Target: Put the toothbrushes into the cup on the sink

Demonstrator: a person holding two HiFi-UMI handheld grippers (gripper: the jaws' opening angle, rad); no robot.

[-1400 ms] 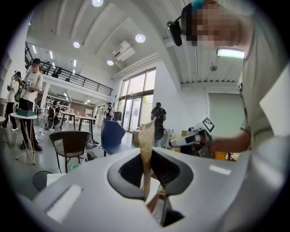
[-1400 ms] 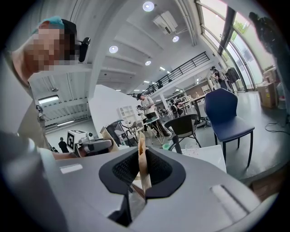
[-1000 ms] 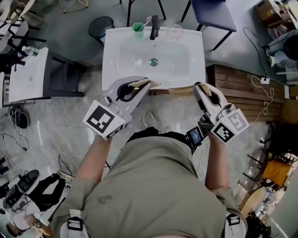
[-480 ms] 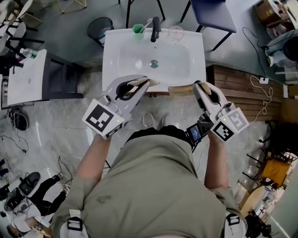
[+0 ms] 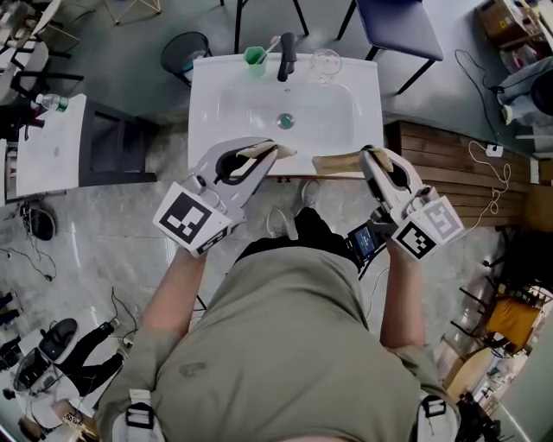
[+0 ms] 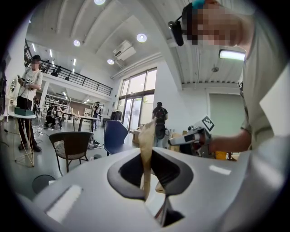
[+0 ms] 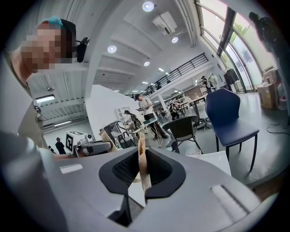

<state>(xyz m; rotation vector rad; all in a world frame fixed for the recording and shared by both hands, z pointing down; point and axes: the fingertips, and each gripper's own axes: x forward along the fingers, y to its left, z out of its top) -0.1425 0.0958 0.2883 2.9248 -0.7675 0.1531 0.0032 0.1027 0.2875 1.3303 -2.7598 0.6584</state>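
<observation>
The white sink [image 5: 216,129] stands in front of me in the head view. A green cup [image 5: 256,56] sits on its back rim left of the black faucet [image 5: 286,53], with a toothbrush [image 5: 273,41] leaning out of it. A clear glass [image 5: 326,60] stands to the right of the faucet. My left gripper [image 5: 283,152] hovers at the sink's front edge, its tan pads [image 6: 146,145] pressed together on nothing. My right gripper [image 5: 321,164] is level with it, a little to the right, pads [image 7: 141,165] also pressed together and empty. No loose toothbrush shows.
A dark round bin [image 5: 186,50] sits behind the sink on the left, and a blue chair [image 5: 393,22] behind on the right. A white table [image 5: 47,142] with a dark frame stands on the left. A wooden platform [image 5: 441,177] with cables lies on the right.
Both grippers stay shut at the sink's front edge, with the right one drifted slightly to the right. The person's feet under the sink have shifted.
</observation>
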